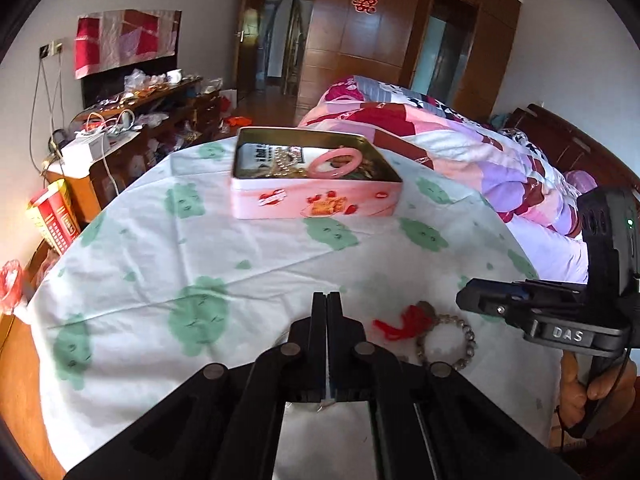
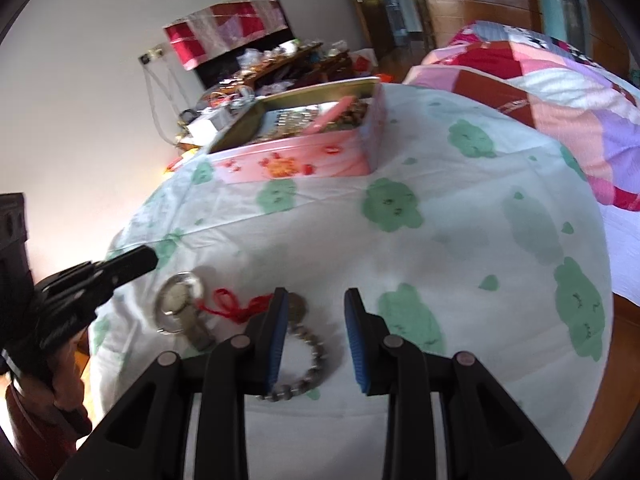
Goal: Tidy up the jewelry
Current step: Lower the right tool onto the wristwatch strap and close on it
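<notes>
An open pink tin point(image 1: 280, 204) point(image 2: 304, 160) stands at the far side of the cloth-covered table, holding a pink bangle point(image 1: 336, 162) and other jewelry. A bead bracelet point(image 1: 452, 344) point(image 2: 316, 364) with a red tassel point(image 1: 400, 324) point(image 2: 236, 306) lies near the front edge. Beside it lies a silver wristwatch point(image 2: 180, 300). My right gripper point(image 2: 316, 308) is open, low over the bracelet, whose beads show between the fingers without the pads pressing on them. My left gripper point(image 1: 327, 300) point(image 2: 132, 262) is shut with nothing seen in it, just above and left of the watch.
The table wears a white cloth with green blobs point(image 1: 200, 316). A bed with a pink patchwork quilt point(image 1: 480, 152) runs along the right. A cluttered wooden sideboard point(image 1: 132, 120) stands at the left wall. A hand point(image 1: 596, 388) grips the right tool's handle.
</notes>
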A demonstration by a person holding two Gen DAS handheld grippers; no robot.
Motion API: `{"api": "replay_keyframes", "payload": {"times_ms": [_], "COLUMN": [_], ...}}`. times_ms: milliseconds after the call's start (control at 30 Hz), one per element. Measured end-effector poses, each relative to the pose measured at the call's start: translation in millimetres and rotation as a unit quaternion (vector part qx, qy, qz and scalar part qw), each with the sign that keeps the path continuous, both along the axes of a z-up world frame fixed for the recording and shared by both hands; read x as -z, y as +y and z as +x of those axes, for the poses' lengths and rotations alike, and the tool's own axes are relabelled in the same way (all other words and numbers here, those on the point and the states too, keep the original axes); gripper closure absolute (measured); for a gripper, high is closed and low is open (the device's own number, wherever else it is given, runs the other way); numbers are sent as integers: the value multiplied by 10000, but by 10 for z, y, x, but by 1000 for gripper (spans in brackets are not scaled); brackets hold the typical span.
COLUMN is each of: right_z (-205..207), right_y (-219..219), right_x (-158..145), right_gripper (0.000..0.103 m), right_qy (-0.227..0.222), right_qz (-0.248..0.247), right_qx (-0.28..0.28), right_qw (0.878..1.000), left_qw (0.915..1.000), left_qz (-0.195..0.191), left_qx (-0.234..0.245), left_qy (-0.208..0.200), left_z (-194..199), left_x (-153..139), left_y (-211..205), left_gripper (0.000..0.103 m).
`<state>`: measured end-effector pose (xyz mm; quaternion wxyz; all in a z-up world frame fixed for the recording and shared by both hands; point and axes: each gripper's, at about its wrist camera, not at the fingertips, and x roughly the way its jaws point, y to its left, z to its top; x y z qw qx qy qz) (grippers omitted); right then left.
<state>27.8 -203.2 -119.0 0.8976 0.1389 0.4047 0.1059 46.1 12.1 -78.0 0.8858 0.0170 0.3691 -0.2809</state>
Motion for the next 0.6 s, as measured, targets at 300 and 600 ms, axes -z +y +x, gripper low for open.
{"api": "replay_keyframes", "payload": {"times_ms": [300,600], "right_z": [-9,126], "right_y": [692,1035], "right_x": [52,137], "right_gripper": [71,84], "right_qy": [-6,63], "right_qz": [-124,-861], "right_qx": [-1532,-1840], "right_qw": [9881,9791], "left_qw": [9987,9987], "left_qz": [258,52], "left_qx": [-370,-509], "left_qy": [238,29], "left_z": [-40,-63], "left_x": [126,-5], "left_y": [179,303], "left_gripper": [94,60]}}
